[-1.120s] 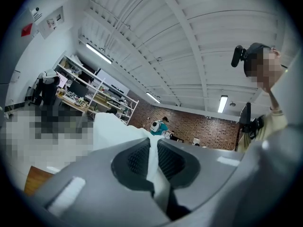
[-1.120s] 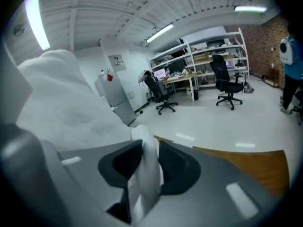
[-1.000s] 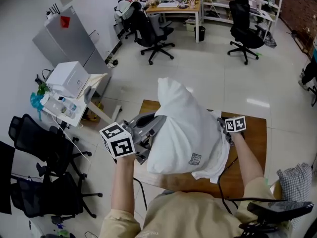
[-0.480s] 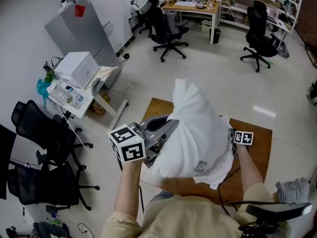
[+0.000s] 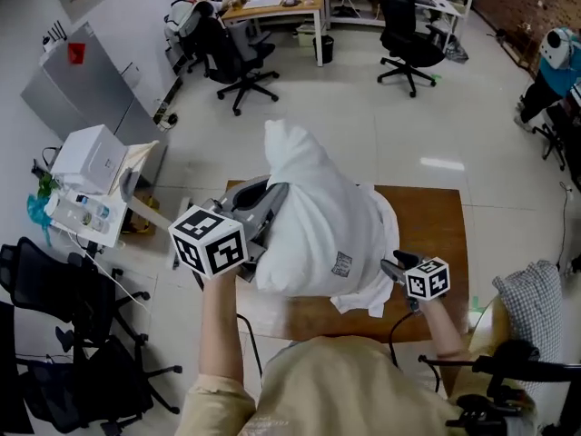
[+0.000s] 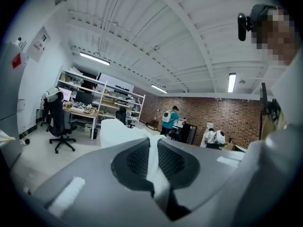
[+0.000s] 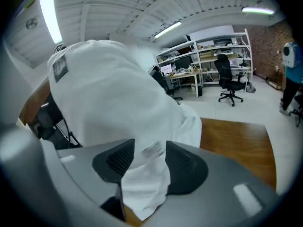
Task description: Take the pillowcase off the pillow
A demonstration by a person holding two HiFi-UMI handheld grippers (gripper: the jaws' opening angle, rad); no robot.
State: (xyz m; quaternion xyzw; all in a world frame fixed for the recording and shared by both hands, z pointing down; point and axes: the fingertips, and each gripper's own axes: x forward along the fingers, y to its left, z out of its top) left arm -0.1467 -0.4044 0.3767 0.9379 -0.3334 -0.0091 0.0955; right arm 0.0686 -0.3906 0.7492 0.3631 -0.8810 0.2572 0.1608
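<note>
Left gripper (image 6: 154, 148) pinches the pillow (image 5: 313, 203) (a thin white fold); right gripper (image 7: 149, 156), jaws just opening, loosely straddles the pillowcase hem (image 7: 144, 186).

No legible text; sewn tag (image 5: 341, 263) print too small.

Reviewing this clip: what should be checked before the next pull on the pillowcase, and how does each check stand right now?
1. Left gripper clamped on the pillowcase: ok, jaws shut on white cloth.
2. Right gripper gripping the hem: not ok; its jaws have just been opening, and the cloth lies loose between them.
3. Pillowcase raised over the table: ok.
4. Open end toward the right gripper: ok, the hem hangs at the near lower side.
5. Pillowcase off: not ok, it bulges full.
</note>
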